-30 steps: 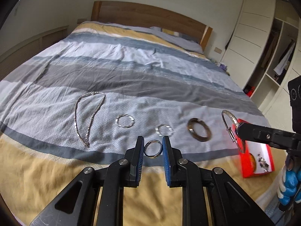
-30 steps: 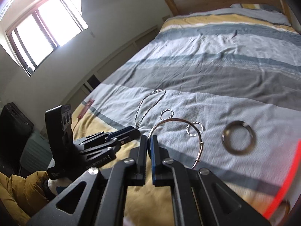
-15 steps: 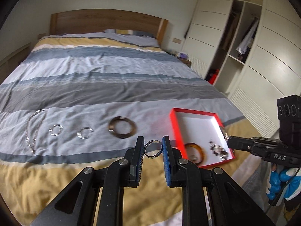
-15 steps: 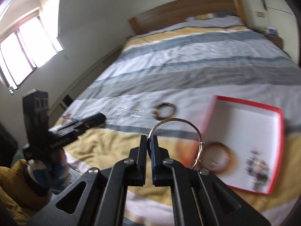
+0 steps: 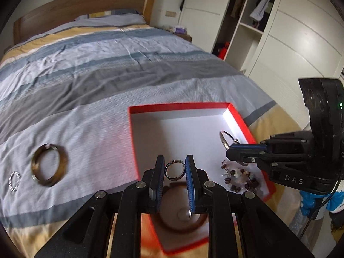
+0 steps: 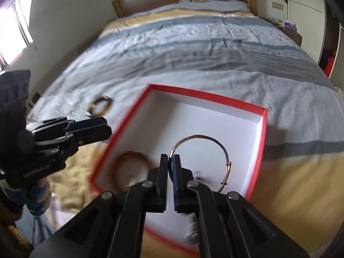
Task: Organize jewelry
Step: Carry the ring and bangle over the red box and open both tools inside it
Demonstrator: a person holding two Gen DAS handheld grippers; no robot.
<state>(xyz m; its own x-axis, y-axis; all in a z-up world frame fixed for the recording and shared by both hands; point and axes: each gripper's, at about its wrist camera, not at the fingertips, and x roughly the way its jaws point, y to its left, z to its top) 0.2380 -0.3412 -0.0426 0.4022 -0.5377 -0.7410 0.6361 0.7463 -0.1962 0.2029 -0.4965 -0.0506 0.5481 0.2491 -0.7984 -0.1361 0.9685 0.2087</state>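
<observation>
— Over the striped blue, grey and yellow bedspread (image 5: 103, 68), what does the left wrist camera give you that the right one doesn't?

— The left gripper (image 5: 174, 167) from behind, pinching a small dark metal ring (image 5: 174, 169) between its blue pads, held above the near part of the shallow red-rimmed box with a white floor (image 5: 176, 126). To the left on the bedspread lies a wide brownish metal bangle (image 5: 49, 165), sharp here, with a small sparkly open ring (image 5: 14, 181) beside it. A white wardrobe with open shelves (image 5: 247, 21) stands on the right.

— And the right wrist camera?

— The right gripper (image 6: 171, 161), its pads pressed together on a thin silver wire bangle (image 6: 202, 157) that arcs up and to the right of the tips, over the box floor. That bangle appears only as a short curve from the left view. This view also has the window (image 6: 13, 32), and the pieces on the bedspread are smeared streaks.

— What's in the box?

— An amber-brown round bangle (image 6: 133, 169) lying on the floor at the near left corner, partly behind the left gripper in the left view. Near the right wall sits a loose heap of dark and pale beads (image 5: 238, 177); in the right view it is mostly hidden behind the fingers.

— Are the held pieces touching the box?

— I cannot tell for the wire bangle; the small ring hangs clear above it.
</observation>
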